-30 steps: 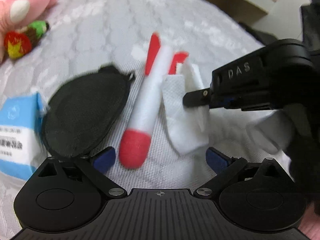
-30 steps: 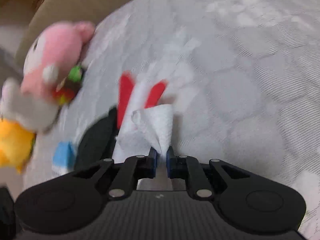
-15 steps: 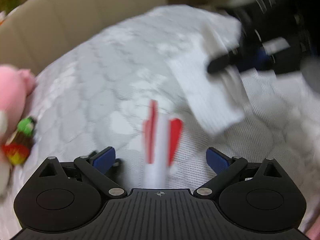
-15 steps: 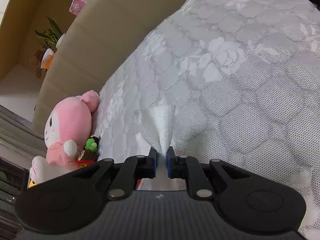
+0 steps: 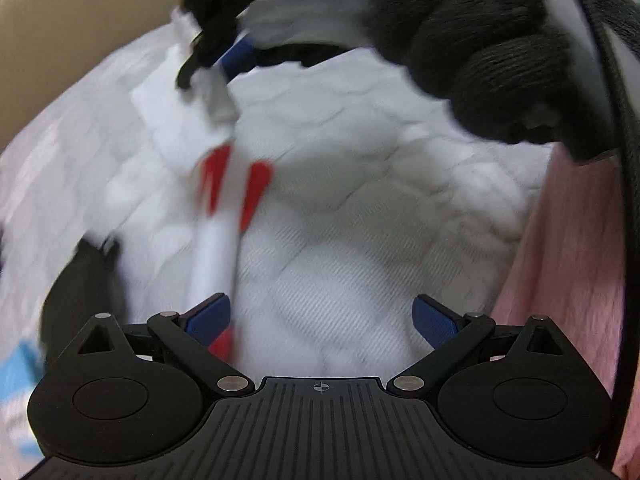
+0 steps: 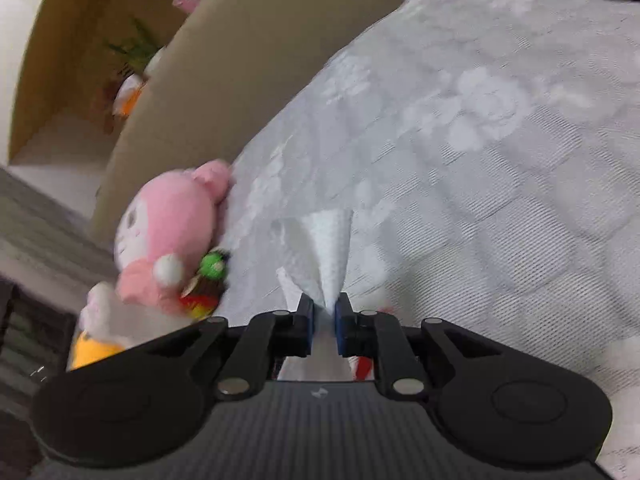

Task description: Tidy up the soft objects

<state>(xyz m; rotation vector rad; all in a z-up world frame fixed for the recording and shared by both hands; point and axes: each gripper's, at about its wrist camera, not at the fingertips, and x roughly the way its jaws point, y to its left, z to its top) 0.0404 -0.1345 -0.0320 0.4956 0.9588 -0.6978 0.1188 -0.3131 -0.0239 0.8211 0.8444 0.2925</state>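
Note:
My right gripper (image 6: 324, 318) is shut on a white tissue (image 6: 325, 248), which hangs above the white quilted bed (image 6: 480, 168). The left wrist view shows that same tissue (image 5: 180, 120) lifted in the right gripper (image 5: 208, 60), held by a dark-gloved hand (image 5: 480, 52). A red-and-white soft rocket (image 5: 224, 220) lies on the bed (image 5: 380, 220), its nose by my left finger (image 5: 208, 316). My left gripper (image 5: 322, 318) is open with nothing between its fingers. A black soft pouch (image 5: 80, 280) lies at the left.
A pink plush doll (image 6: 168, 232) with a small strawberry toy (image 6: 204, 284) leans at the bed's left edge, against a beige headboard (image 6: 240, 60). A blue-and-white packet (image 5: 16, 368) sits at far left. Pink cloth (image 5: 572, 280) borders the right.
The right gripper has lifted the tissue off the rocket and carried it up and away. The left gripper has swung, so the rocket and pouch reappear lower left.

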